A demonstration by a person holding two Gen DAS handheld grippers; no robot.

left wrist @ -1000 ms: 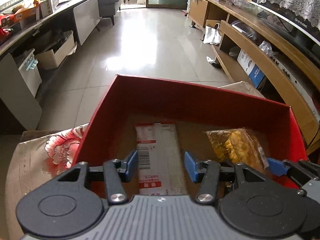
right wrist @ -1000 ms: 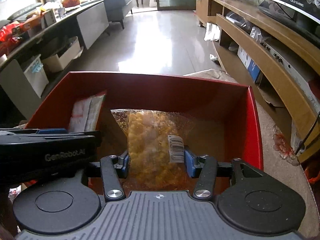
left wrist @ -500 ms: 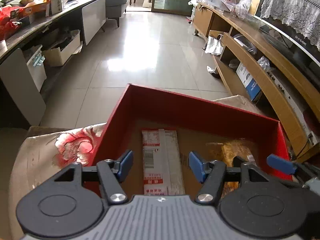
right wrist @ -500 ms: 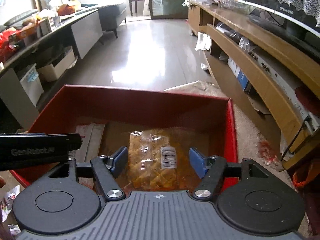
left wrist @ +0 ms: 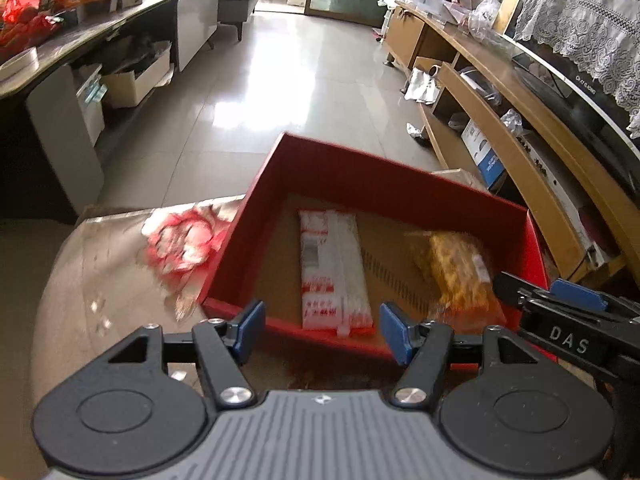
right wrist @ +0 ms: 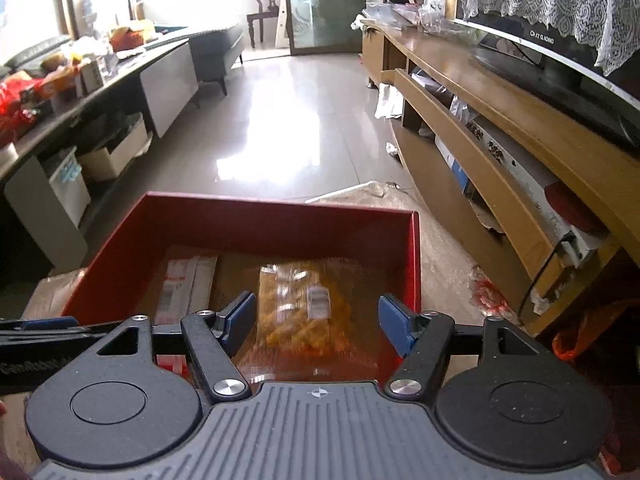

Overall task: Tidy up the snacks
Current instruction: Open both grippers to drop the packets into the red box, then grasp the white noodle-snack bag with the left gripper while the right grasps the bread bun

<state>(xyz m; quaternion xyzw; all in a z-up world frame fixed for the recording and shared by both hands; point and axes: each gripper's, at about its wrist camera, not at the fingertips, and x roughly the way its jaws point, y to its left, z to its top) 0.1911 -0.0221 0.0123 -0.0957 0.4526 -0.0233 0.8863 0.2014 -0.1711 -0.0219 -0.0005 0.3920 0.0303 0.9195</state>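
Snacks lie lengthwise in the red box (left wrist: 384, 184): white packet (left wrist: 334, 268) above the left gripper (left wrist: 322, 328), yellow bag (right wrist: 304, 308) above the right gripper (right wrist: 318, 322); both fingers stand apart, empty.

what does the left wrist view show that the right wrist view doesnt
Only the left wrist view shows the red flower print on the cloth beside the box. Only the right wrist view shows the chair at the far end of the room. Both show the red box, holding the white and red packet and the bag of yellow snacks, with open tongs in front.
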